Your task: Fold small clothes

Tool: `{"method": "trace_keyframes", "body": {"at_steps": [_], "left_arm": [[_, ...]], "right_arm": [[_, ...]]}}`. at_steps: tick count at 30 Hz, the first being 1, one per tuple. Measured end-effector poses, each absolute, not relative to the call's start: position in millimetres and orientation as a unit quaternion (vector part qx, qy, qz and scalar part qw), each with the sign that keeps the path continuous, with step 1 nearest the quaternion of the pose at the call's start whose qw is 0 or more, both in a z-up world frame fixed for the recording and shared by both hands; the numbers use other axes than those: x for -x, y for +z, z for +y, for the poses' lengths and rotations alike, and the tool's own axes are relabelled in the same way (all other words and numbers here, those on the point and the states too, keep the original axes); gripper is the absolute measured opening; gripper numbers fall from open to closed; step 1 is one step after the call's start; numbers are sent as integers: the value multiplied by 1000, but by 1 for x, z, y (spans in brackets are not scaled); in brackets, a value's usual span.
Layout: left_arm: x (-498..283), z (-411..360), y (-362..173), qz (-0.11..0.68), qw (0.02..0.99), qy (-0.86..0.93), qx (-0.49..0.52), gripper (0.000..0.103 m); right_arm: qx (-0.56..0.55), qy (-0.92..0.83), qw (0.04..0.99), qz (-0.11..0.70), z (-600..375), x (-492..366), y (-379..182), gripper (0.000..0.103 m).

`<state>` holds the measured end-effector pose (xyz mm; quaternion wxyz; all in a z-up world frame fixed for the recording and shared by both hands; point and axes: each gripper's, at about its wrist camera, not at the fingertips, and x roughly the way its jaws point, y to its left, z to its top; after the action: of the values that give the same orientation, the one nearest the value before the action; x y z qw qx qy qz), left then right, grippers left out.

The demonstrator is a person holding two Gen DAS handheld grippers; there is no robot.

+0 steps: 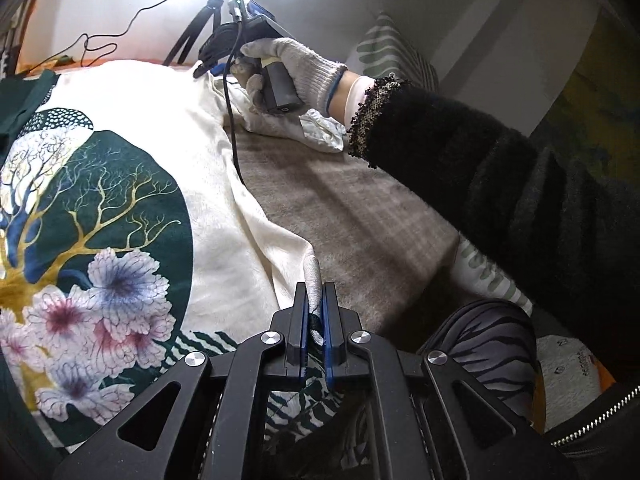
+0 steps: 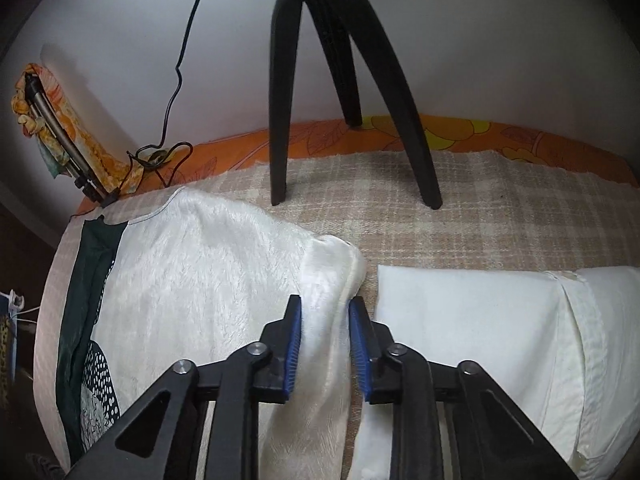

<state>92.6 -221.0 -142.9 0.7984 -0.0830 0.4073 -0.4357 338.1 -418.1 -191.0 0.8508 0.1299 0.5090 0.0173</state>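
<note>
Cream plush garment point(image 1: 224, 216) w/ a dark green round print of gold branches & pale flowers lies spread on a beige checked blanket point(image 1: 352, 224) over the bed. Left gripper point(image 1: 315, 304) is clamped on a cream edge of it, blue pads pressed tight w/ the cloth pinched between them; most of the garment spreads out to the left of this gripper & ahead of it. Right gripper point(image 2: 325, 314) sits over the garment's far corner, a cream fold between its blue pads, which stand a bit apart; can't tell if they press on it yet. Just right of that gripper lies a folded white cloth point(image 2: 480, 320), close beside the garment's edge. Ahead of the right gripper, black tripod legs point(image 2: 416, 128) stand on the blanket, orange patterned sheet point(image 2: 460, 132) & white wall behind. From the left wrist view, a gloved hand point(image 1: 292, 68) in a black fuzzy sleeve point(image 1: 500, 176) holds the right gripper's handle, cable hanging down
</note>
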Motion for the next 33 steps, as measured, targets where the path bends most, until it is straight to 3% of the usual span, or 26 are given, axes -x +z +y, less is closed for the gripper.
{"method": "trace_keyframes", "body": {"at_steps": [1, 4, 21, 33], "left_arm": [[-92, -221, -142, 406, 799, -436, 84, 4], [-90, -224, -146, 402, 802, -432, 94, 4], [-65, -187, -162, 383, 824, -401, 115, 3], [-47, -155, -192, 408, 822, -374, 131, 3]], "right_arm": [[-120, 14, 854, 506, -415, -338, -188, 4], [-121, 5, 860, 495, -413, -338, -176, 1], [8, -47, 875, 481, -311, -353, -111, 0], [135, -16, 865, 483, -177, -366, -119, 0]]}}
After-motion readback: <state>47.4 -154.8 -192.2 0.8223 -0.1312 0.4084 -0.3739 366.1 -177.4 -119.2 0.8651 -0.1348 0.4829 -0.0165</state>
